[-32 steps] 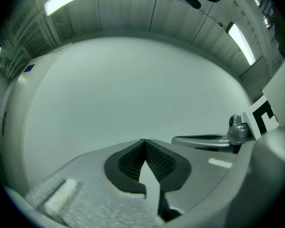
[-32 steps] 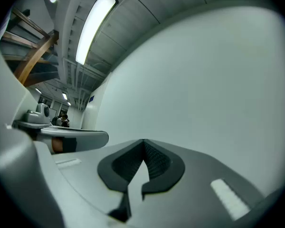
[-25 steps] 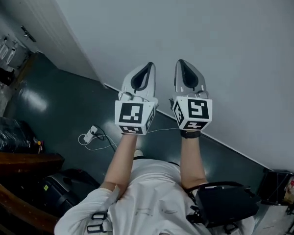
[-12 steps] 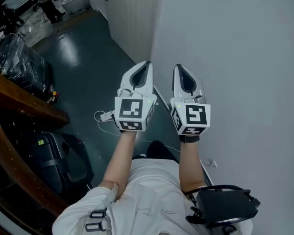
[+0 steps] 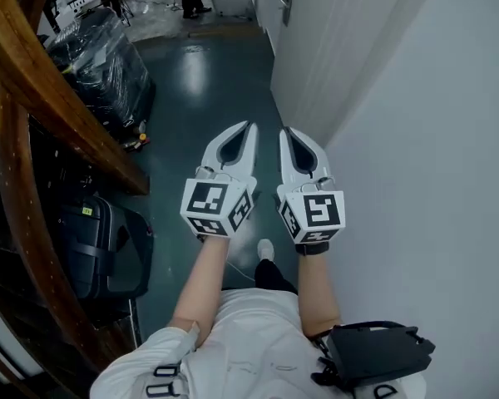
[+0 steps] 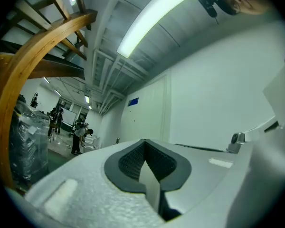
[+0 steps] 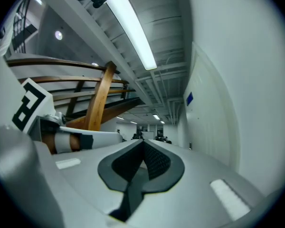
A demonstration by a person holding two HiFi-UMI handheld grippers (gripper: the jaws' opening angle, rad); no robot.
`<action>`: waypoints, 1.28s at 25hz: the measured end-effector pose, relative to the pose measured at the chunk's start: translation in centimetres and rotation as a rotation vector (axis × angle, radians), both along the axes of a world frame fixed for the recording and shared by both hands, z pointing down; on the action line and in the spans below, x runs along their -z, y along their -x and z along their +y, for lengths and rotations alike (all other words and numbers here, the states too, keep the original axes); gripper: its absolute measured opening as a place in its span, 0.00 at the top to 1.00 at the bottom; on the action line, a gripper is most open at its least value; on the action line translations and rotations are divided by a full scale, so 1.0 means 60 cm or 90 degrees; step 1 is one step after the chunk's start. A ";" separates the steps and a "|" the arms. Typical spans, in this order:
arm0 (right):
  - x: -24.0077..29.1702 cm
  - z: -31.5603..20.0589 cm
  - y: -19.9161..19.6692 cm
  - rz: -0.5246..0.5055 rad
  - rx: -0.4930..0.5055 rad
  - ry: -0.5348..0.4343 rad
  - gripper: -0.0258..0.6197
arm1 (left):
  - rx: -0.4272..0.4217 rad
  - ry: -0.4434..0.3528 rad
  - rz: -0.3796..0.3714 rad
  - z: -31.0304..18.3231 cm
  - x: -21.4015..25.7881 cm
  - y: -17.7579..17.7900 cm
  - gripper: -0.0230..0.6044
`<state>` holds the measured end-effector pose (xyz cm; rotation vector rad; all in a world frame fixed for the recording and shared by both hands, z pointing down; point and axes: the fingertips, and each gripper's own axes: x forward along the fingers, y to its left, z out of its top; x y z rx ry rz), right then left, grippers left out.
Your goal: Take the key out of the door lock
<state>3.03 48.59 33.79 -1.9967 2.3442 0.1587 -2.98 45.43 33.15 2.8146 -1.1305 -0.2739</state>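
Head view: my left claw (image 5: 248, 131) and right claw (image 5: 286, 136), both clenched empty, side by side between wooden banister (image 5: 66, 106) and white wall (image 5: 449, 156); door (image 5: 333, 40) well ahead.

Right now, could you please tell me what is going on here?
A person stands in a corridor beside a white wall, holding the left gripper and right gripper out in front, both shut and empty. A white door with a handle lies farther ahead. No key is visible, and neither gripper touches anything.
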 end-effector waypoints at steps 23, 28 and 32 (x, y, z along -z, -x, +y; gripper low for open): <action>-0.023 -0.394 -0.021 0.019 0.187 -0.003 0.96 | 0.260 -0.015 -0.080 -0.376 -0.038 -0.007 0.96; -0.042 -0.537 -0.022 0.027 0.179 -0.003 0.96 | 0.250 -0.015 -0.057 -0.523 -0.056 -0.010 0.96; -0.012 -0.684 -0.011 0.025 0.170 -0.011 0.96 | 0.260 -0.045 -0.036 -0.658 -0.012 0.004 0.96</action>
